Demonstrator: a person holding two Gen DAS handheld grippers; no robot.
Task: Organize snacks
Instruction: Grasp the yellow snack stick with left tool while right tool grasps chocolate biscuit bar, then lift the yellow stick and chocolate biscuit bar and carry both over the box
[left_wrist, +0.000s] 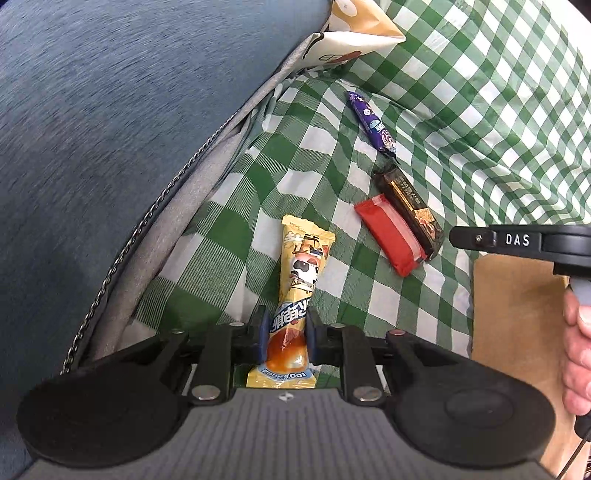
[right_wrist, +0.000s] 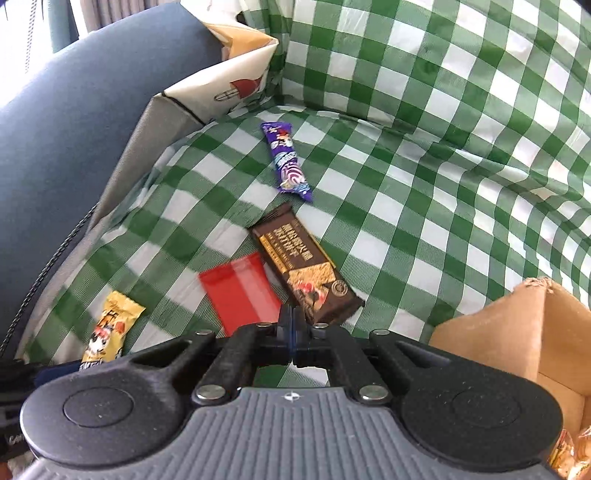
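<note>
On the green-and-white checked cloth (left_wrist: 332, 122), your left gripper (left_wrist: 286, 338) is clamped on the lower part of a yellow snack packet (left_wrist: 303, 269), whose free end points toward twelve o'clock. At two o'clock from that packet lie a red wrapper (left_wrist: 389, 236) and a dark brown chocolate bar (left_wrist: 410, 206), touching side by side, and a purple candy bar (left_wrist: 373, 122) sits apart beyond them at twelve o'clock. Your right gripper (right_wrist: 292, 332) has its jaws pressed together with nothing between them, just at the near ends of the red wrapper and chocolate bar. A cardboard box (right_wrist: 524, 332) stands at its three o'clock.
</note>
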